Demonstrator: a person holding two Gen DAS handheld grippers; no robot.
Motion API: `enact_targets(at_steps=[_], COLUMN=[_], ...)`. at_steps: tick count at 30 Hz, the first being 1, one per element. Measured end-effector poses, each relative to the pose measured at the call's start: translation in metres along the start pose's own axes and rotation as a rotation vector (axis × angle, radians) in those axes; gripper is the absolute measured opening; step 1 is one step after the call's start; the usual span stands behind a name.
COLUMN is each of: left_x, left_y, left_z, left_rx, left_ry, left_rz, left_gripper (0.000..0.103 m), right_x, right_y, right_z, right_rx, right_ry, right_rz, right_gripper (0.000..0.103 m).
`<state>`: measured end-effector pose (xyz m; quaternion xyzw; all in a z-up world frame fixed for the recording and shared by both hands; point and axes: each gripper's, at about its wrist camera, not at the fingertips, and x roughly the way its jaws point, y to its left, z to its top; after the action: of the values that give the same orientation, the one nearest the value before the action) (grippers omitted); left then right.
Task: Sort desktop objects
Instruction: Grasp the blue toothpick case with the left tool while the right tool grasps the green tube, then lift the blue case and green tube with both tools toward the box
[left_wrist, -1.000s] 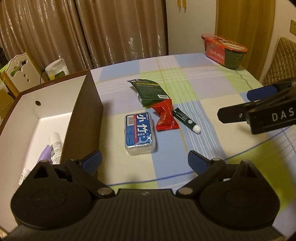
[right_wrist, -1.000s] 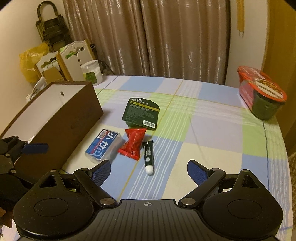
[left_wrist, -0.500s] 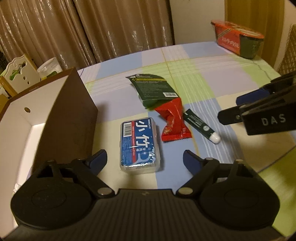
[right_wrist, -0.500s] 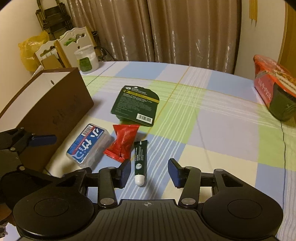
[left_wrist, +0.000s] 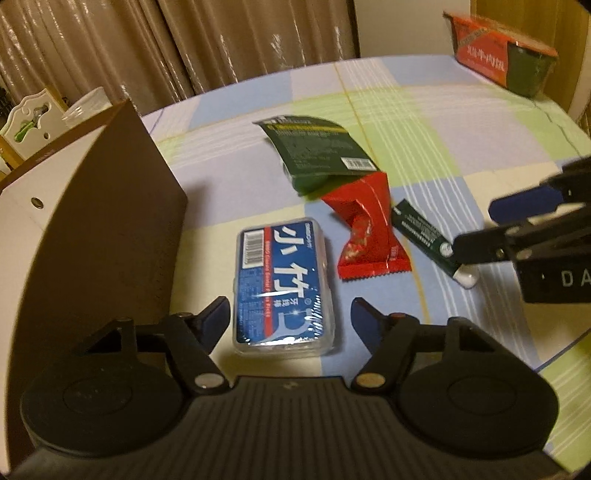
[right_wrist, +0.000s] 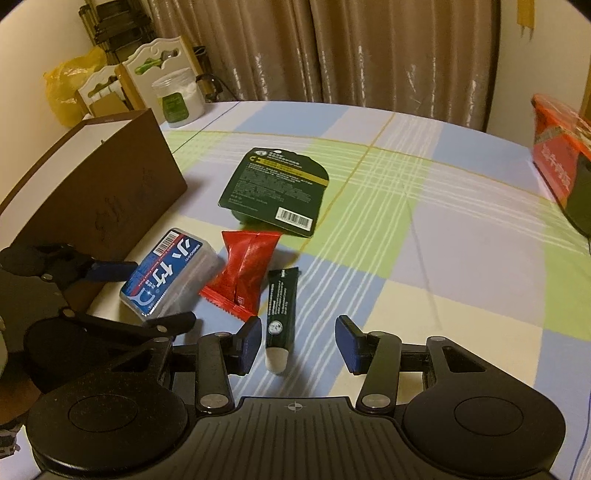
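A blue floss box (left_wrist: 282, 284) lies on the checked tablecloth, its near end between the open fingers of my left gripper (left_wrist: 290, 321). It also shows in the right wrist view (right_wrist: 168, 271). A dark green tube (right_wrist: 281, 310) with a white cap lies with its cap end between the open fingers of my right gripper (right_wrist: 297, 341). A red snack packet (right_wrist: 245, 271) lies between box and tube. A dark green card package (right_wrist: 275, 190) lies behind them. The brown storage box (left_wrist: 92, 229) stands at the left.
A red and green instant-noodle bowl (left_wrist: 506, 51) stands at the far right table edge. A white jar (right_wrist: 179, 98) and white wooden holders (right_wrist: 155, 62) stand beyond the storage box. Curtains hang behind the round table.
Both grippers moved forward and down: the left now brackets the floss box, the right brackets the tube's cap end. The right gripper narrowed from its wide opening a second ago.
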<state>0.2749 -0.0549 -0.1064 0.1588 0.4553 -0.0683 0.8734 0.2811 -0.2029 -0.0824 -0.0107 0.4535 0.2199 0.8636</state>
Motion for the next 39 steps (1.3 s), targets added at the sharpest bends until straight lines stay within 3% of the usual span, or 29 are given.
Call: enact_targets(at_steps=[3, 5, 11, 12, 13, 14, 19, 20, 21, 31, 39], left_x=[0.0, -0.001, -0.005, -0.007, -0.009, -0.011, -0.019, -0.02, -0.022, -0.044, -0.068], left_y=[0.001, 0.002, 0.003, 0.003, 0.003, 0.003, -0.001, -0.002, -0.002, -0.012, -0.017], left_z=[0.0, 0.001, -0.002, -0.004, -0.005, -0.007, -0.015, -0.016, -0.017, -0.03, -0.056], left_rx=[-0.009, -0.018, -0.032, -0.036, -0.04, -0.044, -0.046, -0.045, -0.044, -0.023, -0.009], left_ry=[-0.002, 0.0, 0.007, 0.009, 0.011, 0.013, 0.017, 0.016, 0.017, 0.004, 0.003], left_rz=[-0.003, -0.001, -0.024, -0.026, -0.028, -0.031, -0.042, -0.044, -0.048, -0.1, -0.146], left_gripper=[0.064, 0.054, 0.053, 0.053, 0.053, 0.053, 0.053, 0.053, 0.053, 0.053, 0.053], right_x=[0.005, 0.01, 0.022, 0.024, 0.026, 0.027, 0.031, 0.032, 0.032, -0.002, -0.037], right_y=[0.001, 0.003, 0.006, 0.007, 0.007, 0.007, 0.011, 0.013, 0.014, 0.005, 0.01], right_z=[0.003, 0.005, 0.006, 0.006, 0.006, 0.005, 0.005, 0.005, 0.004, -0.015, -0.054], right_rx=[-0.01, -0.024, -0.053, -0.055, -0.058, -0.06, -0.094, -0.105, -0.119, -0.057, -0.009], right_ry=[0.005, 0.012, 0.041, 0.046, 0.053, 0.059, 0.059, 0.06, 0.064, 0.062, 0.079], right_rz=[0.01, 0.013, 0.021, 0.021, 0.024, 0.027, 0.013, 0.003, -0.005, -0.02, -0.029], right_gripper=[0.049, 0.049, 0.048, 0.047, 0.036, 0.033, 0.032, 0.017, 0.015, 0.015, 0.015])
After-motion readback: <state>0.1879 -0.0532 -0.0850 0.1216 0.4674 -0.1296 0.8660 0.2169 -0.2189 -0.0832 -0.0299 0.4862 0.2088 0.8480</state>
